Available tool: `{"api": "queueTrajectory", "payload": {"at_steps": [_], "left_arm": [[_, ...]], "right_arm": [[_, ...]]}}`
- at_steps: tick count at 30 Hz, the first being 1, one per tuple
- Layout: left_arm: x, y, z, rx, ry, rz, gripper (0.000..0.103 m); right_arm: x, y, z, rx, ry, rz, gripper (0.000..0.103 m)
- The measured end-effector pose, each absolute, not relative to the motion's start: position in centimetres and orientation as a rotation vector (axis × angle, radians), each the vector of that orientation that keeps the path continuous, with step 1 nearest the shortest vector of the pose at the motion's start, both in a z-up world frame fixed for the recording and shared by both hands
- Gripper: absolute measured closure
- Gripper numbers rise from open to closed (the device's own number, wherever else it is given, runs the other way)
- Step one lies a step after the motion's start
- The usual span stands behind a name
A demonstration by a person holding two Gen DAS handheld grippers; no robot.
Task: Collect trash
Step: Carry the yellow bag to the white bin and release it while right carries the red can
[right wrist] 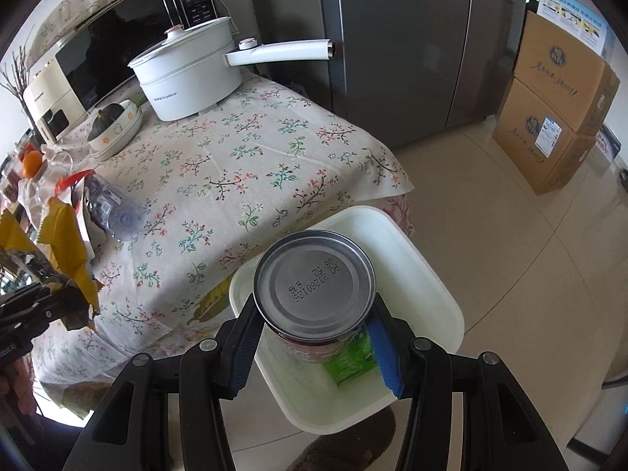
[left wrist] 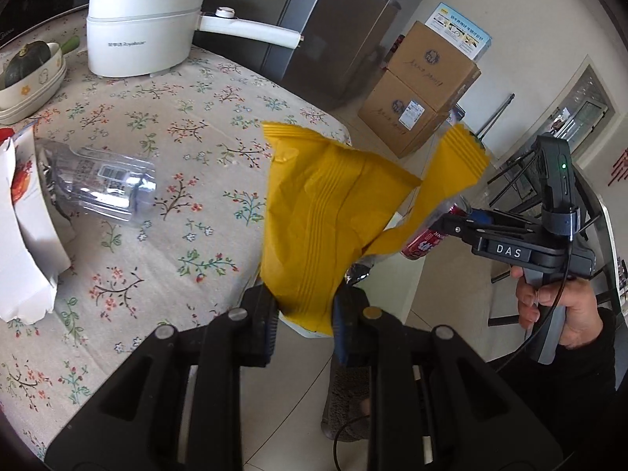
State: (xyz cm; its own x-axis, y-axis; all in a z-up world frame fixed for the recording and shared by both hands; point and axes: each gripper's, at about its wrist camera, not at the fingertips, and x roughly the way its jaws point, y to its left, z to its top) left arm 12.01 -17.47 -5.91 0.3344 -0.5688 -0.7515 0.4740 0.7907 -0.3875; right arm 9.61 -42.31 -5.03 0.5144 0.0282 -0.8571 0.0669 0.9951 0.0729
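Yellow, crinkled plastic film forms the snack wrapper (left wrist: 314, 227) pinched at its lower edge between the black fingers of the left gripper (left wrist: 304, 314); held this way it hangs free beyond the table edge, its serrated ends fanning upward, apparently ready to be carried to the bin. In the right wrist view the right gripper (right wrist: 314, 337), fitted with blue pads (right wrist: 386, 357), clamps a cylindrical metal drink can (right wrist: 314, 278) by its red printed wall, the dull grey base with its stamped date code turned toward the camera. The can hangs directly above a white rectangular plastic bin (right wrist: 443, 294) with rounded corners standing on the floor against the table; a green printed packet (right wrist: 349, 361) already lies inside, so a release from this position would likely drop the can in beside it. Farther off, a floral cotton tablecloth (right wrist: 251, 165) covers the table, where a clear ribbed plastic bottle (left wrist: 102, 184) lies on its side next to a torn white paper carton (left wrist: 23, 243), both judged trash not yet collected. Beyond them stand a smooth white electric pot with a long handle (right wrist: 184, 82) and a cream ceramic dish holding a dark green squash (right wrist: 112, 125). At the back are a grey refrigerator (right wrist: 400, 47) and two stacked brown cardboard boxes (right wrist: 557, 106) on pale glossy floor tiles.
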Motion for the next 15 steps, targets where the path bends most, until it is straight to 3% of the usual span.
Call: {"api": "queueTrajectory", "payload": {"at_steps": [15], "left_arm": [[12.2, -26.0, -10.5, -0.033, 1.11, -0.813, 0.078]], "right_arm": [[7.8, -47.4, -7.2, 0.152, 1.085, -0.108, 0.049]]}}
